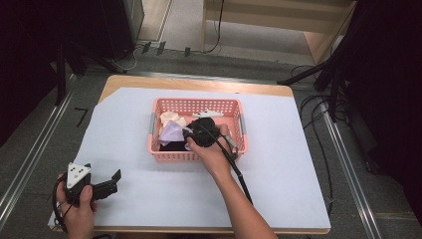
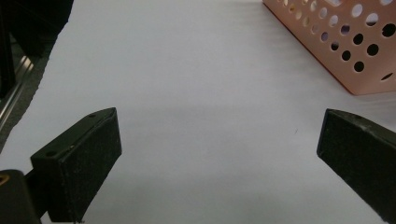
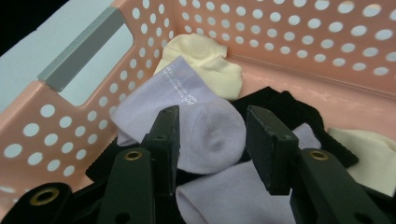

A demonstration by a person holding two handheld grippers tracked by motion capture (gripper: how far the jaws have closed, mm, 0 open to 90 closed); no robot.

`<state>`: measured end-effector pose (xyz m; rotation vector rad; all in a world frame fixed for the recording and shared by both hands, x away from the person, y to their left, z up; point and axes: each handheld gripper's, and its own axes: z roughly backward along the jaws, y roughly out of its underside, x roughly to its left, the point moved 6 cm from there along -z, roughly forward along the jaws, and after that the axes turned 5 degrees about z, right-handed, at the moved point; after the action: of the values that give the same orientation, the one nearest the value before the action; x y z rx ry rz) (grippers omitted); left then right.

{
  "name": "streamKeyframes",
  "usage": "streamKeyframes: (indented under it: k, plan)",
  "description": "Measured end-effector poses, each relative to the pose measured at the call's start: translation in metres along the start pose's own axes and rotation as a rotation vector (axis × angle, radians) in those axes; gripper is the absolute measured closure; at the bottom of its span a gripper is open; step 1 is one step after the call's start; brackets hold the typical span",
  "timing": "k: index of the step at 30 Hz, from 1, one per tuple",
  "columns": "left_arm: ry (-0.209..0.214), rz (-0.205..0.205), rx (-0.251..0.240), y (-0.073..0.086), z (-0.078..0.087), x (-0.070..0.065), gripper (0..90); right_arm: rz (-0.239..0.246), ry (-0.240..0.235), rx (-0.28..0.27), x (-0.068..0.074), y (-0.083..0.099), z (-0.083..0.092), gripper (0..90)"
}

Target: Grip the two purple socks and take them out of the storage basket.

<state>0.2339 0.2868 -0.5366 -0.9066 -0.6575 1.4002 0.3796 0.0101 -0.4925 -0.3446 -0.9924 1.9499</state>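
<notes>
Right gripper (image 3: 212, 135) hangs half open over a lilac sock (image 3: 196, 121) inside the pink basket (image 1: 196, 155), gripping nothing. Left gripper (image 2: 217, 154) waits wide open, empty, beside the basket. Every sock remains inside.

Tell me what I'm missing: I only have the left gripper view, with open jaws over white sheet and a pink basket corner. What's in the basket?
Observer: Socks. A lilac sock lies on top, with cream socks and black socks around it.
Operator: Where's the other gripper?
Observer: The right gripper reaches into the pink basket, its jaws on either side of the lilac sock's toe.
Operator: Gripping it?
Observer: Not yet; gaps show beside both pads.
</notes>
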Motion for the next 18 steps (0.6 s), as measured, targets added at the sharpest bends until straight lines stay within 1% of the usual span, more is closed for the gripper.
streamKeyframes:
  k: [2,4,5,6,8,9,11,12,13,14,15,17,18]
  plan:
    - [-0.001,-0.003,0.006,0.000,0.000,0.000,0.7,-0.007,-0.003,0.006,0.002,-0.002,-0.004,54.7]
    - [0.000,-0.003,0.007,0.000,0.000,0.000,0.7,-0.013,0.000,0.025,0.004,-0.004,-0.008,54.7]
    - [0.000,-0.003,0.007,0.000,0.000,0.000,0.7,-0.004,0.011,0.036,0.006,-0.005,-0.012,54.8]
    - [0.000,-0.003,0.008,0.000,0.000,0.000,0.7,-0.004,0.011,0.036,0.006,-0.005,-0.012,54.8]
    - [0.000,0.001,0.006,0.000,-0.001,-0.001,0.7,-0.001,0.015,0.063,0.008,-0.005,-0.016,55.7]
    - [0.001,0.001,0.007,0.000,-0.001,-0.001,0.7,0.014,0.026,0.089,0.010,-0.004,-0.021,59.2]
    - [0.003,-0.001,0.010,0.000,-0.001,-0.001,0.7,0.038,0.041,0.121,0.010,-0.001,-0.024,69.7]
    - [0.003,-0.001,0.010,0.000,-0.001,-0.001,0.7,0.038,0.041,0.121,0.010,-0.001,-0.024,69.7]
    - [0.004,0.000,0.009,0.000,-0.001,0.000,0.7,0.044,0.045,0.129,0.011,0.000,-0.025,75.5]
    - [0.005,0.001,0.010,0.000,-0.001,0.000,0.7,0.053,0.045,0.131,0.011,0.001,-0.023,81.2]
    - [0.006,0.000,0.011,0.000,-0.001,0.000,0.7,0.053,0.033,0.124,0.011,0.000,-0.022,85.0]
    - [0.007,-0.002,0.014,0.000,-0.001,0.000,0.7,0.035,0.004,0.097,0.010,-0.002,-0.016,86.8]
    - [0.006,-0.002,0.014,0.000,-0.001,0.000,0.7,0.035,-0.014,0.061,0.009,-0.003,-0.012,87.1]
